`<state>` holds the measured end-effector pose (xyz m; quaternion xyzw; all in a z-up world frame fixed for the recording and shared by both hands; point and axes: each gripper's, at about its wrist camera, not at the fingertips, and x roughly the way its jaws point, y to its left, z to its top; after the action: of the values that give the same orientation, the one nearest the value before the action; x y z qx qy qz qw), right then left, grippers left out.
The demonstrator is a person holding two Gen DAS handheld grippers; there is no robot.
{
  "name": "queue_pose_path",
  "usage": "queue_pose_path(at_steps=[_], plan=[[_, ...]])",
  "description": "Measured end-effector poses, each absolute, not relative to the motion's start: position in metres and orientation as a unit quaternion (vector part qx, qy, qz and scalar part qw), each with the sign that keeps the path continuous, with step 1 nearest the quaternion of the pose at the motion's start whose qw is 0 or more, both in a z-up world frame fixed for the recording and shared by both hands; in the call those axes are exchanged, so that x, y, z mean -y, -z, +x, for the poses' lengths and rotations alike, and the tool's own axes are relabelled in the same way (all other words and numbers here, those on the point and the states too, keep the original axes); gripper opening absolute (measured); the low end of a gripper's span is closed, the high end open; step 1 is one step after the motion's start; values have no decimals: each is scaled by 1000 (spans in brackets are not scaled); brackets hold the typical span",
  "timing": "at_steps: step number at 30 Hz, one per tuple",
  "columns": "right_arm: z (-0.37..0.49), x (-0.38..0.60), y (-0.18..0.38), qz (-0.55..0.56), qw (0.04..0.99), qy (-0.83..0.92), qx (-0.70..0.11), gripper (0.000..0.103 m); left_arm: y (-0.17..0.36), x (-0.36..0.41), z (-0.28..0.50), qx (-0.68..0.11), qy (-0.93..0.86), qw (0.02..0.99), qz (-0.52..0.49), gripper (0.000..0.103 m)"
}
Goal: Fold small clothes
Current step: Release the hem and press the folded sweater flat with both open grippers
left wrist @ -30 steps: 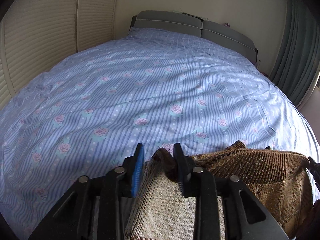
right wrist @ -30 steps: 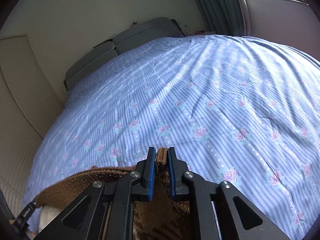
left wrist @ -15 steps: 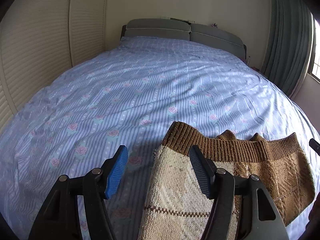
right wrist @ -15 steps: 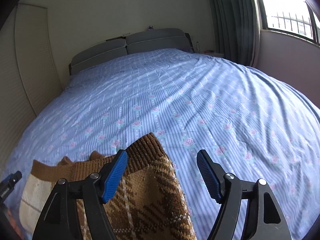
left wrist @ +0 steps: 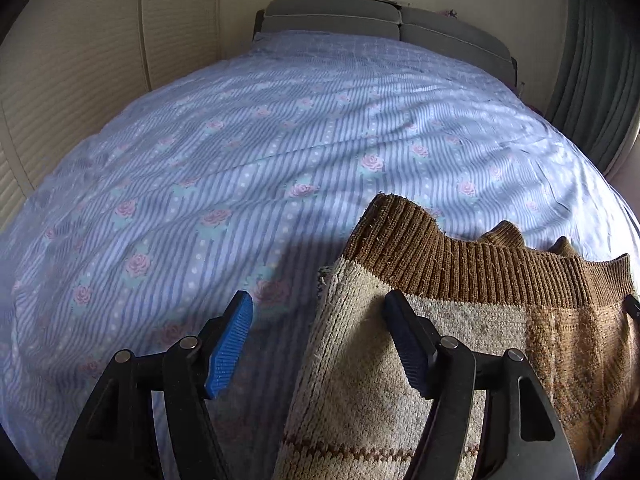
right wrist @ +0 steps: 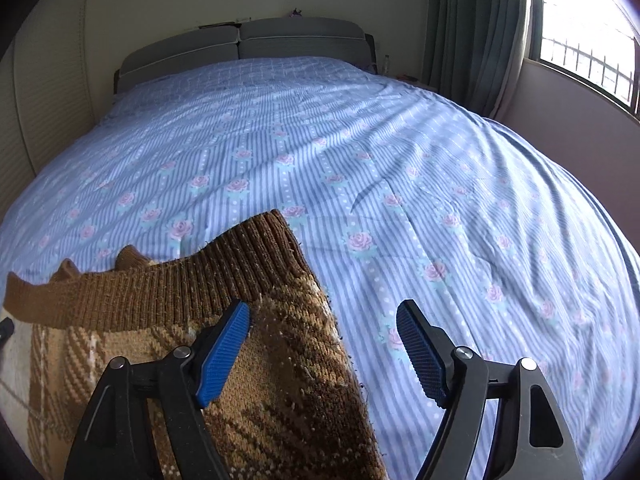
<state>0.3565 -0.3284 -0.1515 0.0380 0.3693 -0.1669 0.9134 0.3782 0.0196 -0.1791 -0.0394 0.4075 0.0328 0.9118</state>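
A small knitted sweater in brown and cream is seen lying flat on the near part of the bed, its ribbed brown band turned toward the far side and the headboard. The left hand-held gripper is held with its jaws spread wide over the sweater's left edge, nothing being pinched; the cream panel lies under and between the blue pads. The right hand-held gripper is likewise spread, poised over the right edge where the plaid knit meets the striped floral sheet, and nothing is gripped there either. The garment appears to be laid down with the fold line set, so the step in hand is judged to be a fresh grasp for the next fold. It would be done well if each edge were taken at matching points, with both layers caught between the pads rather than the top layer alone. The knit is thick and loose, so a deep bite is advised, and the sheet beneath should be kept out of the pinch. The two far corners should be carried evenly, so that the ribbed band is not skewed.
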Motion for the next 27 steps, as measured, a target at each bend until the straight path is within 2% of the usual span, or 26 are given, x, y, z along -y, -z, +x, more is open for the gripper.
queue_pose_path(at_steps=[6,14,20,27], plan=[[353,332,147,59,911,170,-372,76,161,-11,368,-390,-39,920,-12,68],[293,305,116,120,940,78,-311,76,119,32,313,-323,34,946,-2,68],[287,258,127,68,942,17,-328,76,134,72,302,-334,91,938,24,68],[296,271,158,61,920,66,-382,76,171,44,316,-398,58,916,-18,69]])
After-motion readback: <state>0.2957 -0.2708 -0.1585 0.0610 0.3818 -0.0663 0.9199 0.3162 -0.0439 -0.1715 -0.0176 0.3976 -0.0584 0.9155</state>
